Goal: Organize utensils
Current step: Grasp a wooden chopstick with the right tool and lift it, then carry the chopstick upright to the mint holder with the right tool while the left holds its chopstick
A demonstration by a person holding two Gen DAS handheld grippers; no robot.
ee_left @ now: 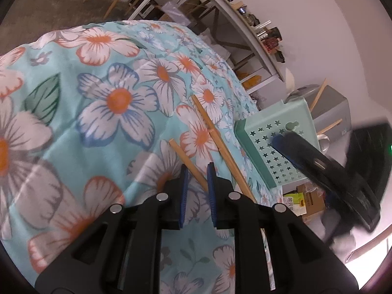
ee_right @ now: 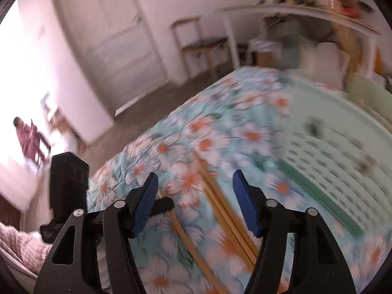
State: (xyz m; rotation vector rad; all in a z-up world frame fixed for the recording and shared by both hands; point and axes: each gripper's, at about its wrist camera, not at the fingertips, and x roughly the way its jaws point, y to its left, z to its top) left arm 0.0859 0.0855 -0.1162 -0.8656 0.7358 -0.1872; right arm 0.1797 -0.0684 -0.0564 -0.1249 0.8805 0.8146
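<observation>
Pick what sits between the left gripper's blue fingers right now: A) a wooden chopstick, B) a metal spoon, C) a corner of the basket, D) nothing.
A: in the left wrist view the left gripper has its fingers closed around a wooden chopstick above the floral cloth.

No readable text

We see print on a yellow-green package point(ee_left: 292, 202) among cardboard boxes point(ee_left: 312, 204) on the floor at the right, but it is too small to read.
</observation>
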